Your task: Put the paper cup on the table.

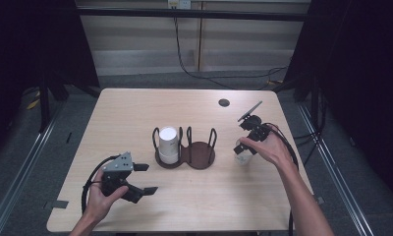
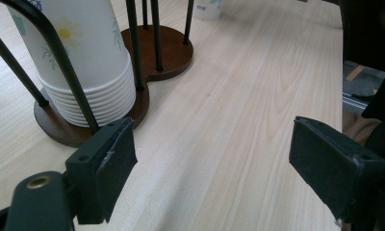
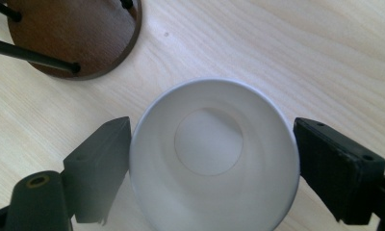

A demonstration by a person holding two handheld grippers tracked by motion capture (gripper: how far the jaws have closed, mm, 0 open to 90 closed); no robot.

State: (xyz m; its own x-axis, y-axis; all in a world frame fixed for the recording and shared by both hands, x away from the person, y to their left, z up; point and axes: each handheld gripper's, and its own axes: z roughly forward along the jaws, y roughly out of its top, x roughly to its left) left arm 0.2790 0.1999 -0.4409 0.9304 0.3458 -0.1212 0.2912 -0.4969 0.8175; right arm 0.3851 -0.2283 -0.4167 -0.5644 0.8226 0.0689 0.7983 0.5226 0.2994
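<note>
High view: we are seeing 1 stack of cups (image 1: 168,143) sitting in the left bay of the holder (image 1: 200,156), the right bay bare, and 1 loose cup (image 1: 242,157) standing on the table (image 1: 135,108) beside it, so we are judging the work as roughly midway. Right gripper (image 3: 212,159) view is adding what that view hides: the jaws are standing wide on either side of the upright cup's rim, seemingly not clamping, while the left gripper (image 2: 212,159) is idling wide open near the stack.
</note>
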